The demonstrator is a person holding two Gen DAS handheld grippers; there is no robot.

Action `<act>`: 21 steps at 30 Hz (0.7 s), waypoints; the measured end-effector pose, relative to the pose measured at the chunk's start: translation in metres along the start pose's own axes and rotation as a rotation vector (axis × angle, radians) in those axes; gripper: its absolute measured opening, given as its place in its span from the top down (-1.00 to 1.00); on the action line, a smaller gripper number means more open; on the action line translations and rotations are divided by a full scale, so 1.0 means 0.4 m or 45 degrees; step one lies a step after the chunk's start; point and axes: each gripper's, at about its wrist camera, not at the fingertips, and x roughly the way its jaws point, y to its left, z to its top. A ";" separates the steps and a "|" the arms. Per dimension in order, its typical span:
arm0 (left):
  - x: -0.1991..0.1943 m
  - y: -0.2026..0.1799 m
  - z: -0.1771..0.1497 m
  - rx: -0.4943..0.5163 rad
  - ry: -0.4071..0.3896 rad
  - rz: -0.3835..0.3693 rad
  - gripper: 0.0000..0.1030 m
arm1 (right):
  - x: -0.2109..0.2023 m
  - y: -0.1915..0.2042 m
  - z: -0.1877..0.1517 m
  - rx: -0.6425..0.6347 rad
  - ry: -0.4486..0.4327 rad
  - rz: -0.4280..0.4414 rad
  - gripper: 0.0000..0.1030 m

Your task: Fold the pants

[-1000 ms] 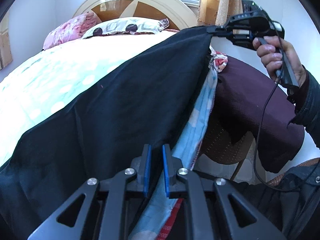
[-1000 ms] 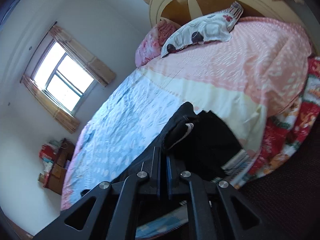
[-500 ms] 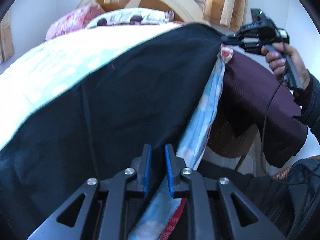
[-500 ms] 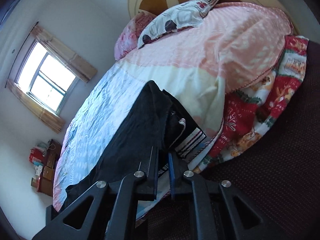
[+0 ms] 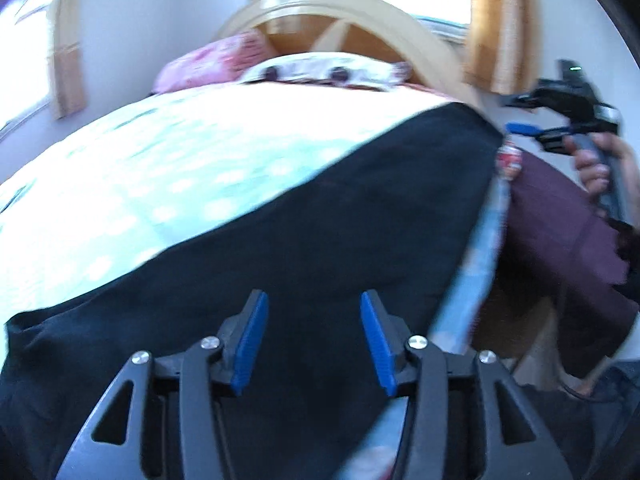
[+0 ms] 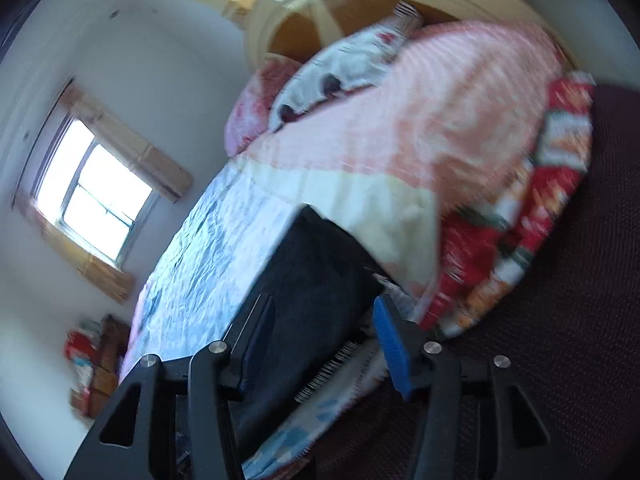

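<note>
Black pants lie stretched along the near edge of the bed, from lower left to upper right. My left gripper hovers over their near end. Its jaws are opening and its blue pads stand apart, clear of the cloth. At the far end a hand holds my right gripper, just off the pants' corner. In the right wrist view the pants run away under my right gripper. Its jaws are opening too, with the cloth below them and not pinched.
The bed quilt is pale blue near, pink toward the pillows and the arched headboard. A red patterned blanket hangs off the bed's side beside a maroon cloth. Boxes stand below a window.
Both grippers were shut on the pants' edge and have now sprung apart and let go. The pants have settled flat on the bed, and the left gripper has drawn back a little.
</note>
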 end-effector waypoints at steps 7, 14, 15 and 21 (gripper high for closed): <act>0.019 0.109 -0.016 -0.151 0.053 0.141 -0.17 | 0.147 0.156 -0.066 -0.174 0.213 0.131 -0.03; 0.039 0.082 -0.069 -0.078 0.063 0.182 -0.38 | 0.170 0.103 -0.151 -0.179 0.324 0.168 -0.03; 0.043 0.072 -0.073 -0.054 0.057 0.193 -0.42 | 0.169 0.099 -0.152 -0.162 0.331 0.178 -0.03; 0.014 0.090 -0.062 -0.084 0.054 0.179 -0.43 | 0.167 0.161 -0.129 -0.264 0.319 0.106 -0.03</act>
